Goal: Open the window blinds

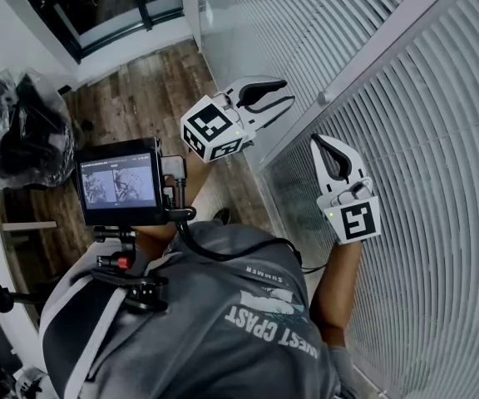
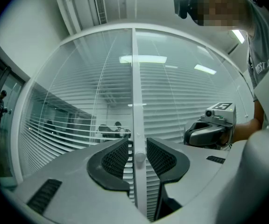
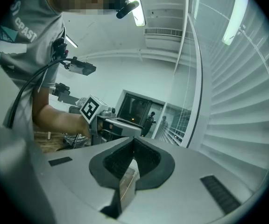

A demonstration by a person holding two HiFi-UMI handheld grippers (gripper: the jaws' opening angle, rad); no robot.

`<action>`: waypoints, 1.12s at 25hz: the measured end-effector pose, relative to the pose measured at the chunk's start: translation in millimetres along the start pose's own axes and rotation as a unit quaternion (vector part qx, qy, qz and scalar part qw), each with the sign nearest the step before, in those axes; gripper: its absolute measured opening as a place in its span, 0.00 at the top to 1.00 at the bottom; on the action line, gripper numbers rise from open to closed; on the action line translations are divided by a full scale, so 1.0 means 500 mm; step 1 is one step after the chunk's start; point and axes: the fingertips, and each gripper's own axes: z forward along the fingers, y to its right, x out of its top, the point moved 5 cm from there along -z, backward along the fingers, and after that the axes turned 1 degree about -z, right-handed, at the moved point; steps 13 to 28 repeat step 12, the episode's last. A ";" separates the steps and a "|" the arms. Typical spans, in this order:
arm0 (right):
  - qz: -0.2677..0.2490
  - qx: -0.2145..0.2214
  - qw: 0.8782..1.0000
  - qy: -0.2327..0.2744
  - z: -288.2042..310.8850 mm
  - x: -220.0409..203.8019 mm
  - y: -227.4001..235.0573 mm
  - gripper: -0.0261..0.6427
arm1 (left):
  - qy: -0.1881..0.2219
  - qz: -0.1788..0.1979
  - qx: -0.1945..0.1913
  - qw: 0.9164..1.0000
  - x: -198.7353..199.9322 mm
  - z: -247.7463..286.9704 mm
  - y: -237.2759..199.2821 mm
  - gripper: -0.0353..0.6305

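Window blinds (image 1: 439,165) are down, slats lying across the glass in two panels w/ a white vertical post (image 1: 389,44) between them. They fill the right of the head view. L gripper (image 1: 288,91) is held up at the post, pointing about level. In the left gripper view its jaws stand apart w/ the post lined up in the gap. A small round knob (image 2: 138,157) on the post sits right in that gap, and slats show on either side between post and pads, so nothing is clamped; can't tell if anything touches. R gripper (image 1: 317,140) is just beside the right-hand panel, well apart from the L one. In the right gripper view its pads meet at the tips, clenched on nothing, aimed along the blinds toward the L gripper. The person wears a gray T-shirt (image 1: 223,306) w/ a small monitor (image 1: 119,181) on a chest mount. Wood floor (image 1: 140,90) lies below, w/ black bags (image 1: 23,131) by the wall at left.
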 end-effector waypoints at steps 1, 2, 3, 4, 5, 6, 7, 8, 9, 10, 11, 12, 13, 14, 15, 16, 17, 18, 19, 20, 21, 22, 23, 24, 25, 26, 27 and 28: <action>0.000 -0.001 1.000 0.000 0.000 -0.002 -0.001 0.96 | 0.000 0.000 -0.001 1.000 -0.002 0.000 0.001 0.76; 0.000 -0.001 1.000 0.001 0.000 -0.003 -0.001 0.96 | -0.001 0.000 -0.001 1.000 -0.003 0.000 0.002 0.76; 0.000 -0.001 1.000 0.001 -0.001 -0.004 -0.001 0.96 | -0.001 0.000 -0.002 1.000 -0.005 0.000 0.002 0.76; 0.000 -0.001 1.000 0.002 -0.001 -0.004 -0.002 0.96 | -0.001 0.000 -0.003 1.000 -0.006 0.000 0.003 0.76; 0.000 -0.001 1.000 0.002 -0.001 -0.005 -0.002 0.96 | -0.002 0.000 -0.003 1.000 -0.007 0.000 0.004 0.76; 0.000 -0.002 1.000 0.002 -0.002 -0.005 -0.003 0.96 | -0.002 -0.001 -0.004 1.000 -0.008 0.000 0.005 0.76; 0.000 -0.002 1.000 0.002 -0.002 -0.005 -0.003 0.96 | -0.003 0.000 -0.005 1.000 -0.008 0.000 0.006 0.76; 0.000 -0.002 1.000 0.002 -0.002 -0.006 -0.004 0.96 | -0.002 0.000 -0.005 1.000 -0.009 0.000 0.007 0.76; 0.000 -0.002 1.000 0.002 -0.002 -0.006 -0.005 0.96 | -0.002 0.000 -0.006 1.000 -0.009 -0.001 0.007 0.76; 0.000 -0.002 1.000 0.002 -0.002 -0.006 -0.005 0.96 | -0.002 0.000 -0.006 1.000 -0.009 -0.001 0.007 0.76; 0.000 -0.002 1.000 0.003 -0.002 -0.006 -0.006 0.96 | -0.002 0.000 -0.006 1.000 -0.009 -0.001 0.007 0.76; -0.001 -0.002 1.000 0.003 -0.002 -0.006 -0.006 0.96 | -0.002 0.000 -0.006 1.000 -0.009 -0.001 0.008 0.76; -0.001 -0.002 1.000 0.003 -0.002 -0.006 -0.006 0.96 | -0.002 0.000 -0.006 1.000 -0.009 -0.001 0.008 0.76; -0.001 -0.002 1.000 0.003 -0.002 -0.006 -0.006 0.96 | -0.002 0.000 -0.006 1.000 -0.009 -0.001 0.008 0.76; -0.001 -0.002 1.000 0.003 -0.002 -0.006 -0.006 0.96 | -0.002 0.000 -0.006 1.000 -0.009 -0.001 0.008 0.76; -0.001 -0.002 1.000 0.003 -0.002 -0.006 -0.006 0.96 | -0.002 0.000 -0.006 1.000 -0.009 -0.001 0.008 0.76; -0.001 -0.002 1.000 0.003 -0.002 -0.006 -0.006 0.96 | -0.002 0.000 -0.006 1.000 -0.009 -0.001 0.008 0.76; -0.001 -0.002 1.000 0.003 -0.002 -0.006 -0.006 0.96 | -0.002 0.000 -0.006 1.000 -0.009 -0.001 0.008 0.76; -0.001 -0.002 1.000 0.003 -0.002 -0.006 -0.006 0.96 | -0.002 0.000 -0.006 1.000 -0.009 -0.001 0.008 0.76; -0.001 -0.002 1.000 0.003 -0.002 -0.006 -0.006 0.96 | -0.002 0.000 -0.006 1.000 -0.009 -0.001 0.008 0.76; -0.001 -0.002 1.000 0.003 -0.002 -0.006 -0.006 0.96 | -0.002 0.000 -0.006 1.000 -0.009 -0.001 0.008 0.76; -0.001 -0.002 1.000 0.003 -0.002 -0.006 -0.006 0.96 | -0.002 0.000 -0.006 1.000 -0.009 -0.001 0.008 0.76; -0.001 -0.002 1.000 0.003 -0.002 -0.006 -0.006 0.96 | -0.002 0.000 -0.006 1.000 -0.009 -0.001 0.008 0.76; -0.001 -0.002 1.000 0.003 -0.002 -0.006 -0.006 0.96 | -0.002 0.000 -0.006 1.000 -0.009 -0.001 0.008 0.76; -0.001 -0.002 1.000 0.003 -0.002 -0.006 -0.006 0.96 | -0.002 0.000 -0.006 1.000 -0.009 -0.001 0.008 0.76; -0.001 -0.002 1.000 0.003 -0.002 -0.006 -0.006 0.96 | -0.002 0.000 -0.006 1.000 -0.009 -0.001 0.008 0.76; -0.001 -0.002 1.000 0.003 -0.002 -0.006 -0.006 0.96 | -0.002 0.000 -0.006 1.000 -0.009 -0.001 0.008 0.76; -0.001 -0.002 1.000 0.003 -0.002 -0.006 -0.006 0.96 | -0.002 0.000 -0.006 1.000 -0.009 -0.001 0.008 0.76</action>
